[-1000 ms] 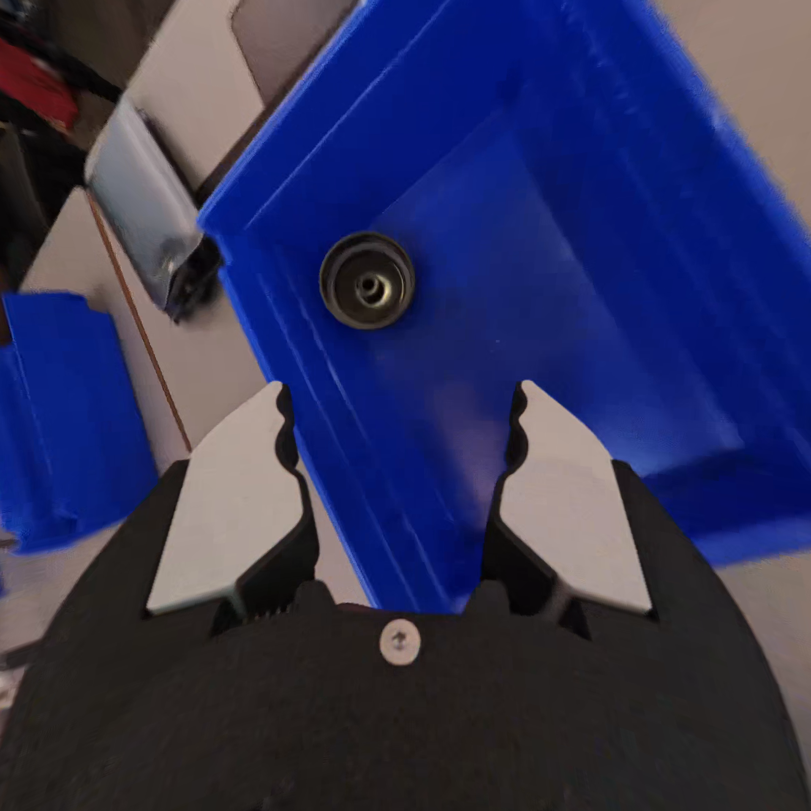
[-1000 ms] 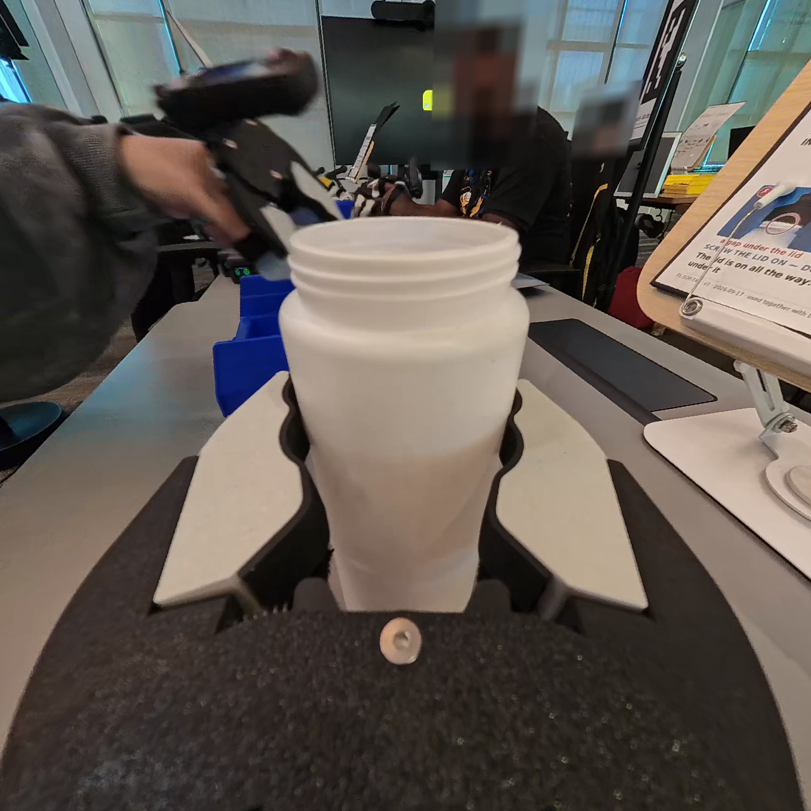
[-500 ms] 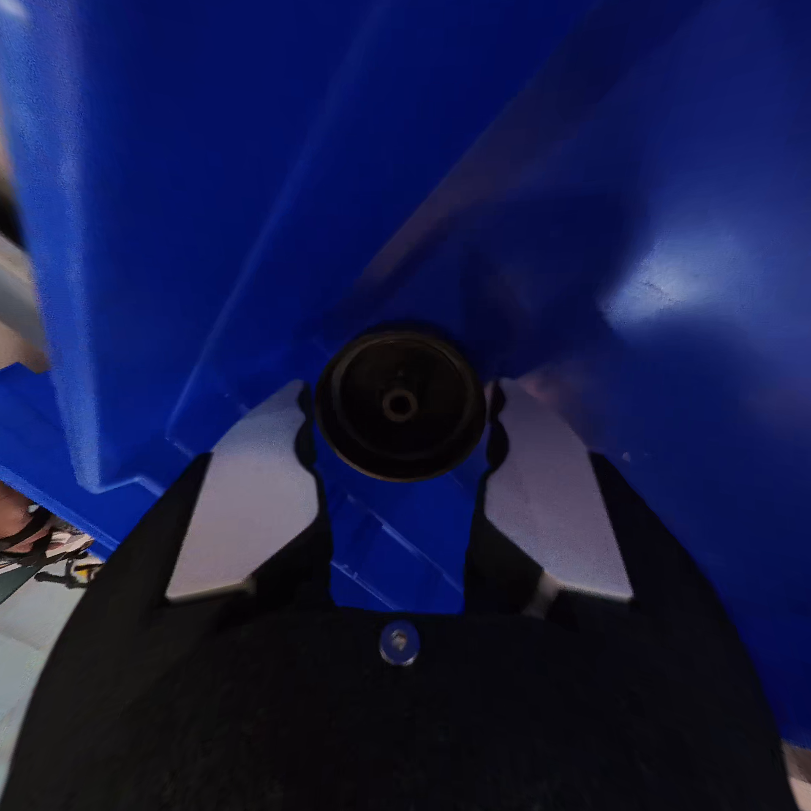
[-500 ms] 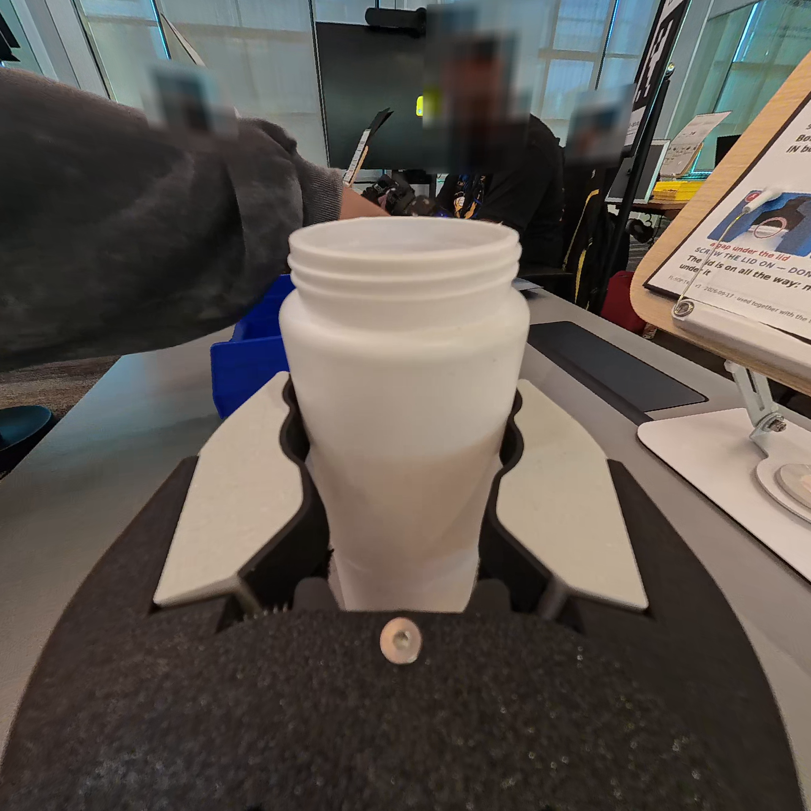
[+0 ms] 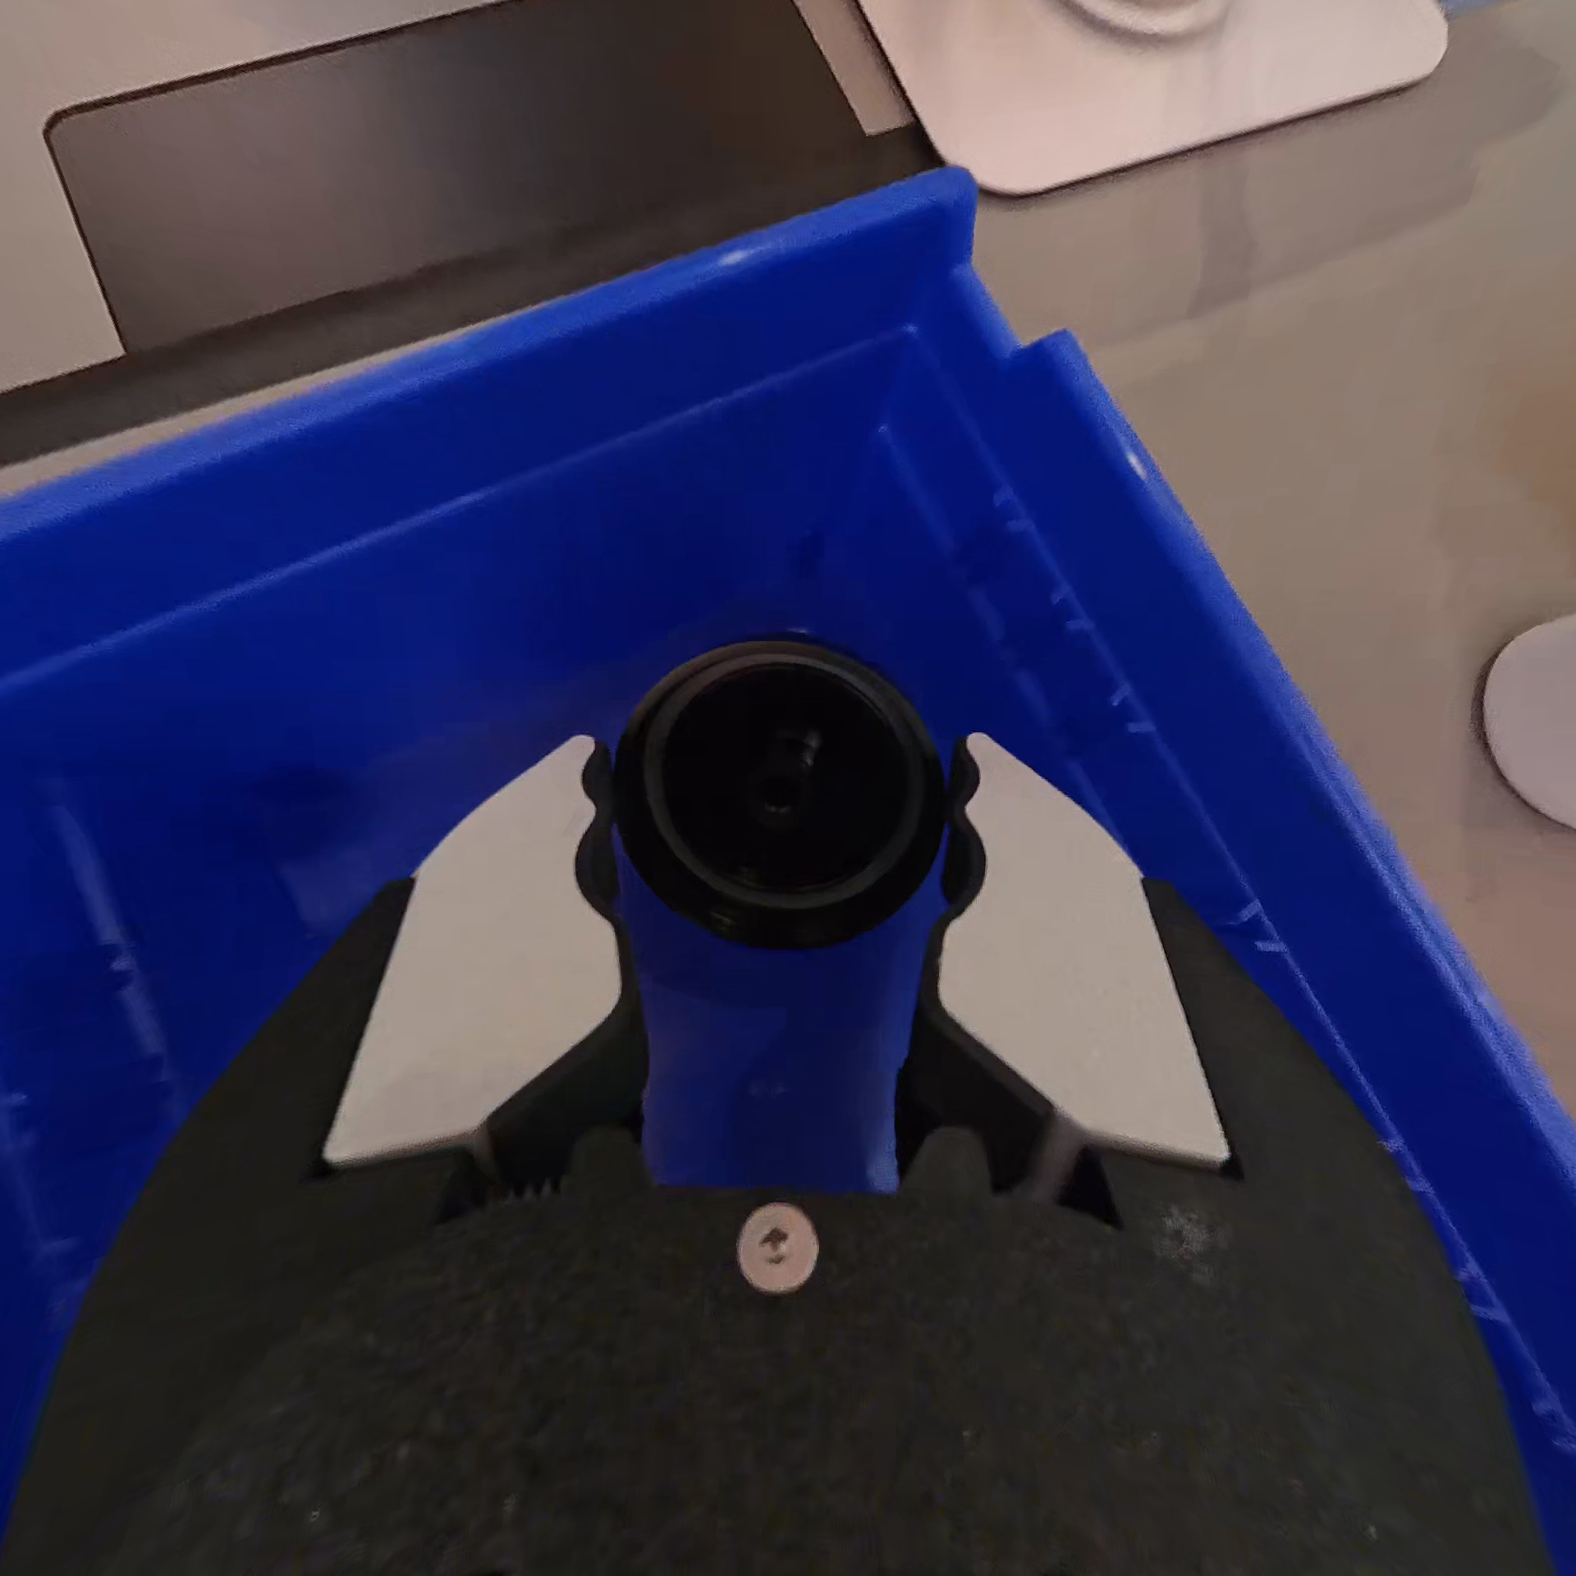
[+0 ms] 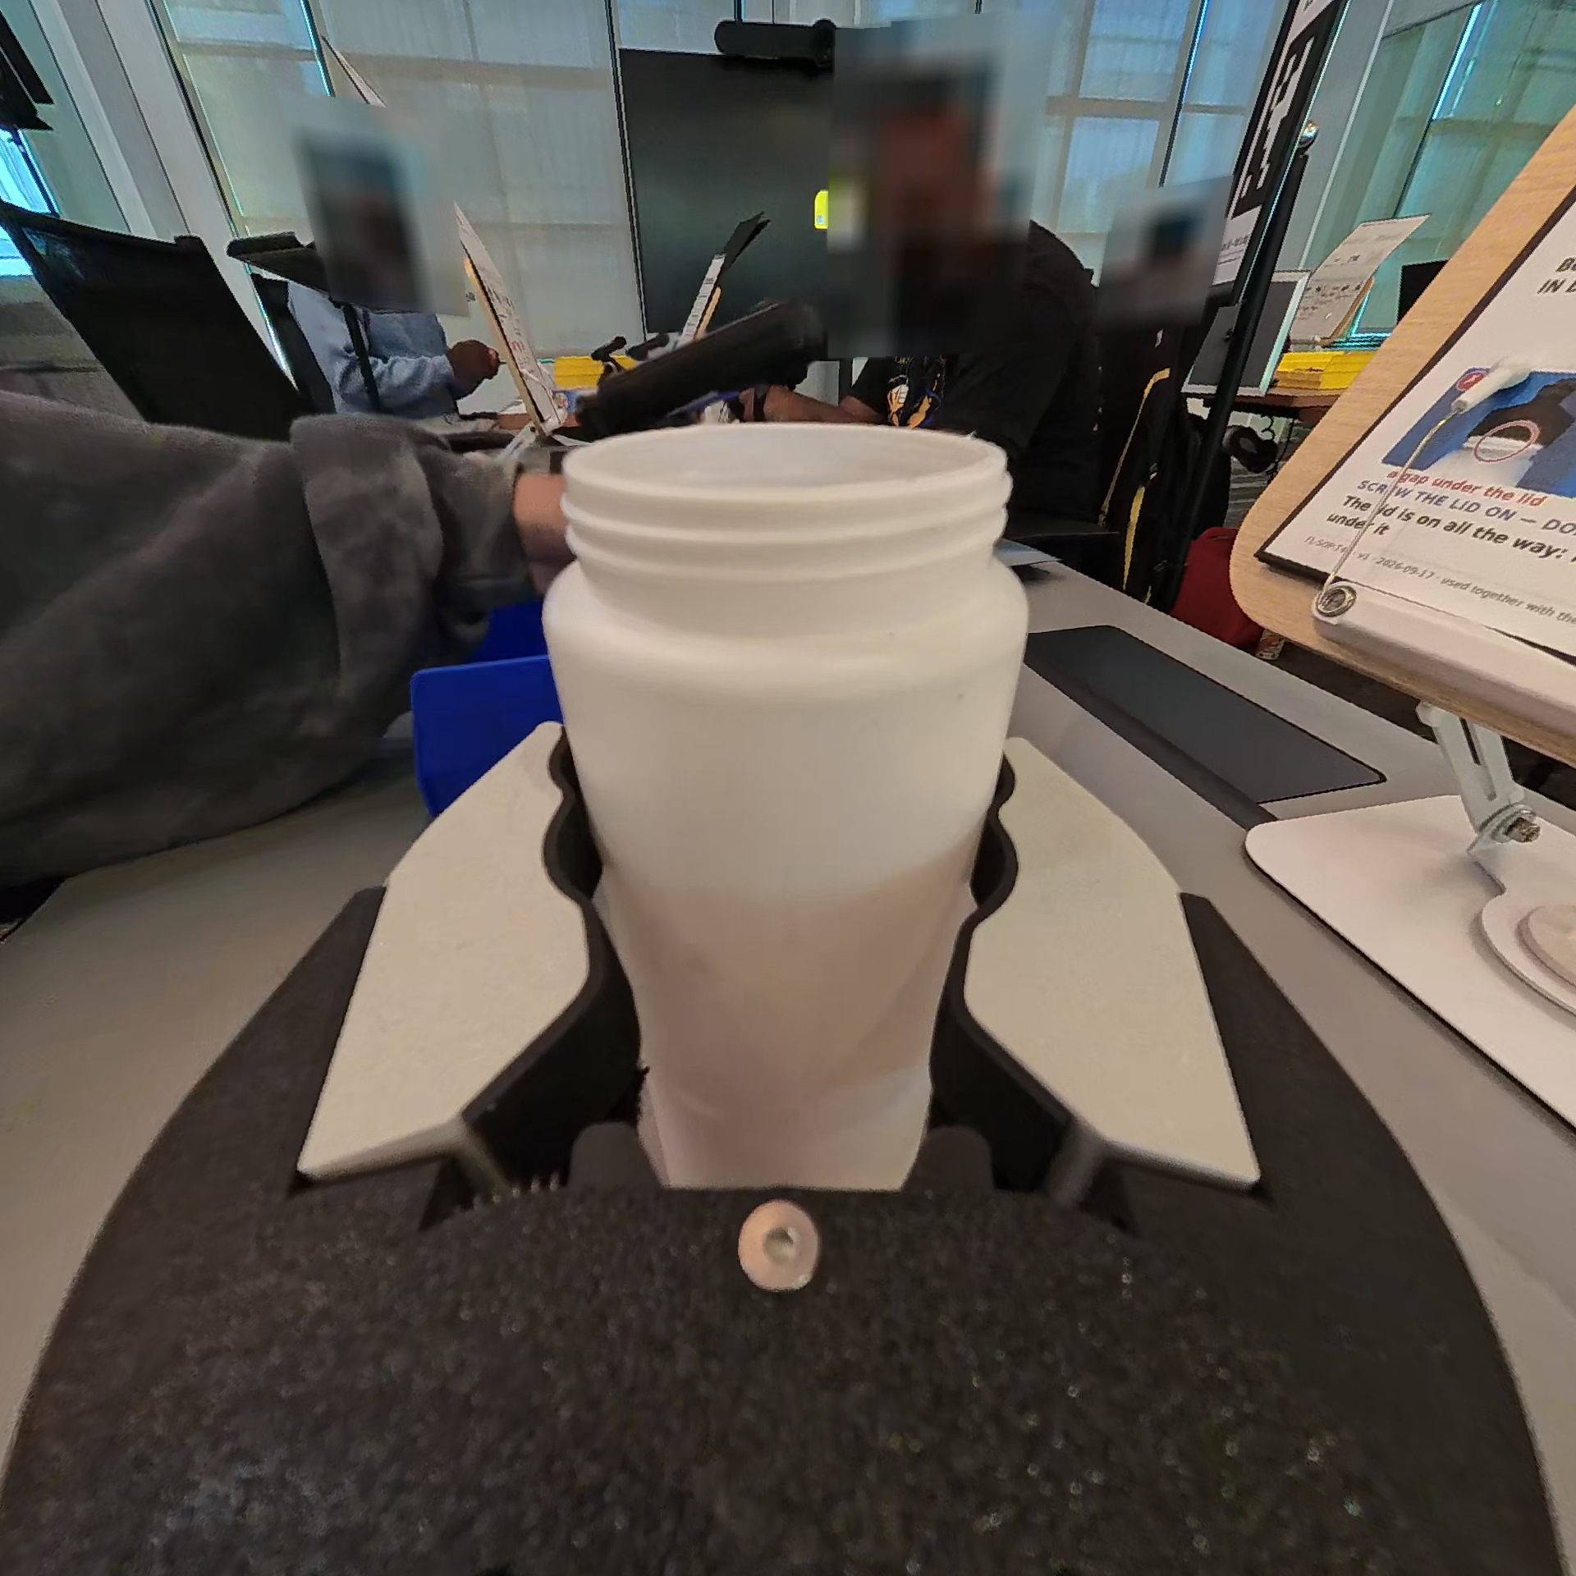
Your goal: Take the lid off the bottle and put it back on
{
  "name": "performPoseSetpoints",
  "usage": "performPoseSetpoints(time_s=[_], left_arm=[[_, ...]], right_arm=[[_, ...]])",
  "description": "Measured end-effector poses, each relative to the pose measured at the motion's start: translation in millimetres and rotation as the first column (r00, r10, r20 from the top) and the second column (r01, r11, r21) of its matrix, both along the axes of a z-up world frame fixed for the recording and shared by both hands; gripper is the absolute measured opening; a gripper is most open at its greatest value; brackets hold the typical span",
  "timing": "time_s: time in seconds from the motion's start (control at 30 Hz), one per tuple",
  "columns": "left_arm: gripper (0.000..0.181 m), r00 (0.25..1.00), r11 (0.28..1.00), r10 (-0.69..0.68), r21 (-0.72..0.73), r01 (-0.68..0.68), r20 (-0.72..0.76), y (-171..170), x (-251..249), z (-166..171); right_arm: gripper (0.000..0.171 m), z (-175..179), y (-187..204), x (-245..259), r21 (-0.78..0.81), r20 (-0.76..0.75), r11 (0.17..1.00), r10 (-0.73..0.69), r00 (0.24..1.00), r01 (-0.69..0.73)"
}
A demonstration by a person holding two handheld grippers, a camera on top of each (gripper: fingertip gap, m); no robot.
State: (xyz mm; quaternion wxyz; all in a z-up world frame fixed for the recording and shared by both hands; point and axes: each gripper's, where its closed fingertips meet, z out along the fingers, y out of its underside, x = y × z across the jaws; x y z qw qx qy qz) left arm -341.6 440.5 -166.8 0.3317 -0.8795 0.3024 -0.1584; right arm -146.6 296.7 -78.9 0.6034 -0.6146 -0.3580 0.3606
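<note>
We're seeing the grey table (image 6: 213, 981) carrying everything, with a blue bin (image 5: 512, 529) sitting on it behind and left of the bottle. A grey sleeve (image 6: 213, 614) is reaching over that bin. Our right gripper (image 6: 780, 853) is clamping the white bottle (image 6: 785, 767) upright around its lower body, threaded neck open, no lid on. Our left gripper (image 5: 780, 819) is reaching down inside the bin, jaws closed in on the black lid (image 5: 780, 802), both fingertips touching its rim; lid is facing hollow side up. Can't tell if it's lifted off the bin floor.
</note>
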Motion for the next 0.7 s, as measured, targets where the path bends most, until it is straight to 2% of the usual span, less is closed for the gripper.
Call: performPoseSetpoints(time_s=[0.13,0.27,0.43,0.6,0.7], left_arm=[[0.075,1.000,1.000,0.027,-0.004,-0.027,0.001,-7.0,-9.2,-18.6],[0.076,0.999,0.999,0.036,-0.027,-0.035,0.018,-13.4,-14.5,-21.8],[0.075,0.996,0.997,0.040,-0.056,-0.044,-0.078,-23.6,-30.6,-21.0],[0.089,0.975,0.999,0.035,-0.030,-0.042,-0.220,-47.6,-50.2,-12.6],[0.098,0.962,0.994,0.089,-0.044,-0.104,-0.258,-64.7,-62.0,-21.3]], right_arm=[[0.088,0.1,-0.3,0.3,0.000,0.000,1.000,-0.002,1.000,0.002],[0.088,0.2,-0.5,0.3,0.000,-0.002,1.000,0.000,1.000,0.000],[0.088,0.3,-1.5,0.7,0.001,-0.002,1.000,-0.001,1.000,0.001],[0.088,0.3,-2.3,0.8,0.000,-0.002,1.000,-0.001,1.000,0.001],[0.088,0.2,-2.7,0.4,-0.001,-0.002,1.000,0.001,1.000,-0.001]])
